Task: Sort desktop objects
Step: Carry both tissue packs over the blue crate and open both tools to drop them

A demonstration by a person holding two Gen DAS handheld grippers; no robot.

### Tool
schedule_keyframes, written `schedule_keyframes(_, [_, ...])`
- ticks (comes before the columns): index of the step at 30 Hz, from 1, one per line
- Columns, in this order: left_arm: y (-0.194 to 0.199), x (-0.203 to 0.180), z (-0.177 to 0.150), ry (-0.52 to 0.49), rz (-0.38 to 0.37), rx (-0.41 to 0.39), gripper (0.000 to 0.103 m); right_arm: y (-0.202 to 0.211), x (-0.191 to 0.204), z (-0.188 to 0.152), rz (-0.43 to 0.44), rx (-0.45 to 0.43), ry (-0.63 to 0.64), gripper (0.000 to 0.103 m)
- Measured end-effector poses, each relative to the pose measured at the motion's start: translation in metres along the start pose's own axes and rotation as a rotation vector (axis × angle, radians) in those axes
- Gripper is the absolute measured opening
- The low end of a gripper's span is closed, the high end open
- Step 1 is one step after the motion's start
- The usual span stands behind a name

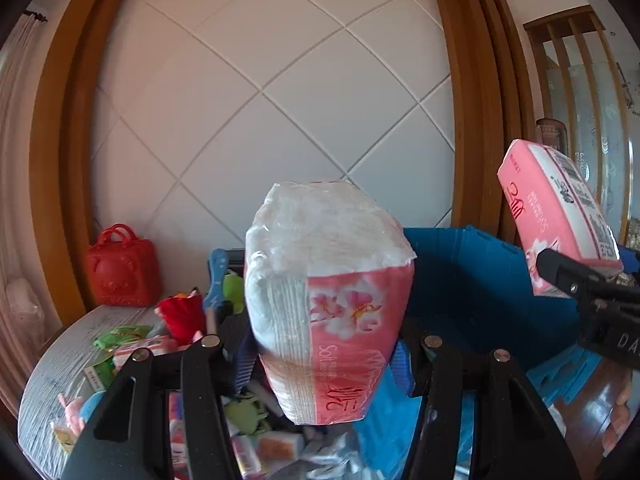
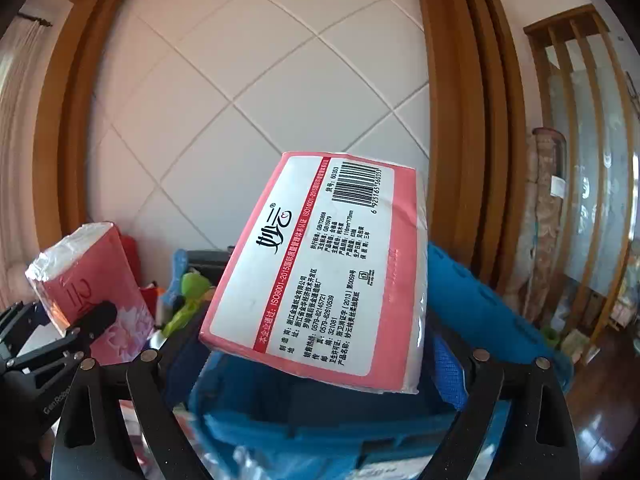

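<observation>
Pretty bright daylight, pinkish cast on the white tiled wall (image 1: 280,92), heavy fisheye bending at dark corners, slight blur.

The left hand-held gripper (image 1: 320,344) clamps a pink-and-white tissue pack (image 1: 326,300), held upright above the cluttered desk (image 1: 60,360). At right, the right hand-held gripper (image 1: 576,280) grips a second tissue pack (image 1: 556,216), tilted over a blue bin (image 1: 472,280). A red bag (image 1: 122,268) stands far left.

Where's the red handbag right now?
In the left wrist view, the red handbag stands at far left against the wooden frame, behind the cluttered table.
</observation>
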State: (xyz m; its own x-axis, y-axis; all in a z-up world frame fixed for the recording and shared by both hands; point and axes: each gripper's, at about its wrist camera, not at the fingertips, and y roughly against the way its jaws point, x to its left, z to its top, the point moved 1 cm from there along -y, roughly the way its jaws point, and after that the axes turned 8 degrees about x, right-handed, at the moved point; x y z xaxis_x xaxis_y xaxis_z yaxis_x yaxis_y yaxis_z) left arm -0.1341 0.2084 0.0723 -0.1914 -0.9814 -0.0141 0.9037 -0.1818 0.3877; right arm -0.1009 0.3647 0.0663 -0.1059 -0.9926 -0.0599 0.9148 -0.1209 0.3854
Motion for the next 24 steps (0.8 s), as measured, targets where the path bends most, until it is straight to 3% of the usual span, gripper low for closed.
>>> schedule_keyframes(5, [-0.064,-0.084,0.047,-0.031,-0.040,0.046,0.054,-0.049,-0.071,0.036,-0.030,0.059,0.033,0.094])
schedule_keyframes(11, [-0.147,-0.148,0.078,-0.047,-0.048,0.257,0.054,-0.122,-0.147,0.058,-0.027,0.204,0.019,0.094])
schedule_keyframes(17, [-0.203,-0.183,0.059,-0.072,-0.039,0.481,0.054,-0.171,-0.171,0.039,-0.037,0.417,0.048,0.094])
schedule_keyframes(20, [-0.220,-0.196,0.051,-0.088,-0.028,0.535,0.054,-0.197,-0.183,0.032,-0.018,0.502,0.082,0.094])
schedule_keyframes(24, [-0.225,-0.190,0.054,-0.091,-0.034,0.569,0.055,-0.204,-0.176,0.025,-0.035,0.547,0.134,0.094])
